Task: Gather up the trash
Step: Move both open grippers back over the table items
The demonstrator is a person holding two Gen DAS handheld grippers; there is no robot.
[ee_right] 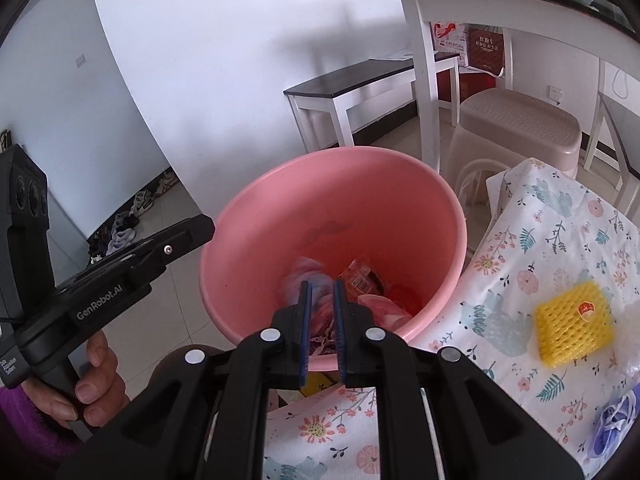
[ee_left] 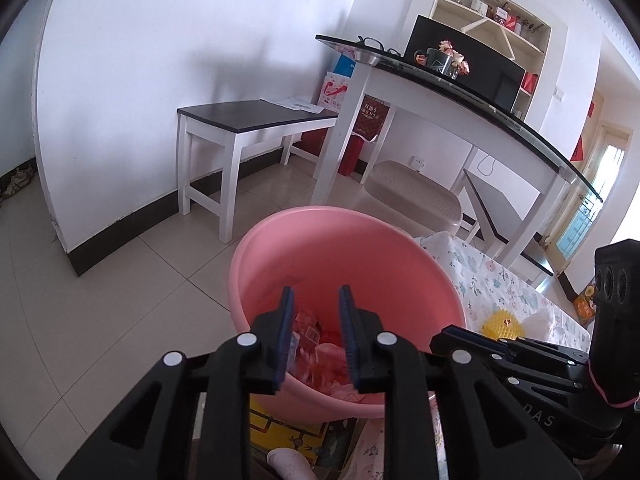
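The pink bin (ee_left: 340,248) (ee_right: 332,200) stands beside the floral-cloth table and holds red and pink wrappers (ee_right: 360,280). My left gripper (ee_left: 317,300) hovers over its near rim, open, with nothing between the blue pads. A blurred pink-and-blue scrap (ee_right: 306,274) is in the bin below. My right gripper (ee_right: 321,292) also hangs over the bin. Its pads stand a narrow gap apart with a crumpled pink-and-purple scrap (ee_right: 320,336) between them. A yellow foam net (ee_right: 574,326) (ee_left: 500,326) lies on the cloth.
A floral cloth (ee_right: 540,240) covers the table right of the bin, with a blue-white crumpled item (ee_right: 612,428) at its near corner. A beige stool (ee_right: 520,120), a dark-topped bench (ee_left: 256,120) and a white desk (ee_left: 440,92) stand behind. A paper cup (ee_left: 288,464) lies below.
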